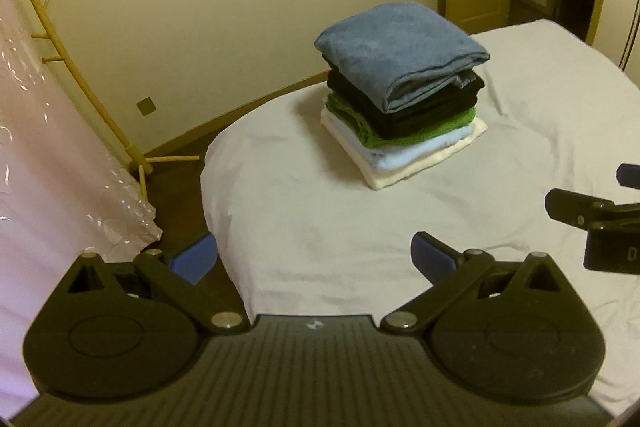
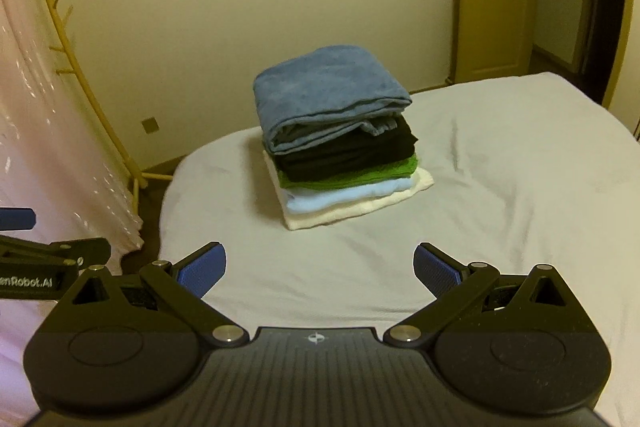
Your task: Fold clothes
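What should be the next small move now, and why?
Probably draw both grippers back from the bed. The stack of folded clothes, blue-grey towel on top, already sits tidy on the white sheet. The left gripper and right gripper are open and empty, and no unfolded garment shows.

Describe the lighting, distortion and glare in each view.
Left wrist view: dim yellowish light, fisheye bends the wooden rack, glare specks on the plastic sheet, folded stack slightly soft. Right wrist view: same warm cast, the bed edge bows, corners vignette dark, soft shadow under the stack.
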Tool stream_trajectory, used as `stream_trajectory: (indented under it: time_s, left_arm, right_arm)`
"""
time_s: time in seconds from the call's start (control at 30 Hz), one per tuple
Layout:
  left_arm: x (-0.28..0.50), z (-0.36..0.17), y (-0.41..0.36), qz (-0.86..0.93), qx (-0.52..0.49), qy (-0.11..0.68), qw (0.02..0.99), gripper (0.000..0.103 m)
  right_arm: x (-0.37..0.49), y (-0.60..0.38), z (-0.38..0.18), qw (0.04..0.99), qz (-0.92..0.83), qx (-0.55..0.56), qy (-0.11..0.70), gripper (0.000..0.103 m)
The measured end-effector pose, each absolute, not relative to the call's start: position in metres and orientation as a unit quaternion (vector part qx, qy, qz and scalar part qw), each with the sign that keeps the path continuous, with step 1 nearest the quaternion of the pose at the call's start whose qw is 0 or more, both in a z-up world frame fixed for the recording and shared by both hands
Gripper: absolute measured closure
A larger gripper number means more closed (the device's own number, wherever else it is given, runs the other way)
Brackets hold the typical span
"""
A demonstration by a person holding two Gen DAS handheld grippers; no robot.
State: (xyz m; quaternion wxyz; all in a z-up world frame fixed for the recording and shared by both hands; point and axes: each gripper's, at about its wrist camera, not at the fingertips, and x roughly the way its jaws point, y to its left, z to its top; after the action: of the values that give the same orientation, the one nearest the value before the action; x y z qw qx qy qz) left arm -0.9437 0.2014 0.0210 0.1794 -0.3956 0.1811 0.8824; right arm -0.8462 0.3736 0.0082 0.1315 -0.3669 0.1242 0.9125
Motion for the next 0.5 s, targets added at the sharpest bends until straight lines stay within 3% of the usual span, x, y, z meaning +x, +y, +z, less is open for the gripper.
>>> stream_trajectory:
  time_s: [0.5]
  left_arm:
    - [-0.981,-0.013,0.251,0.868,-0.437,0.157,0.176,0.001]
  right_arm:
    - [-0.883,0.420,-0.012,0.129,0.913,-0.378,0.089,0.000]
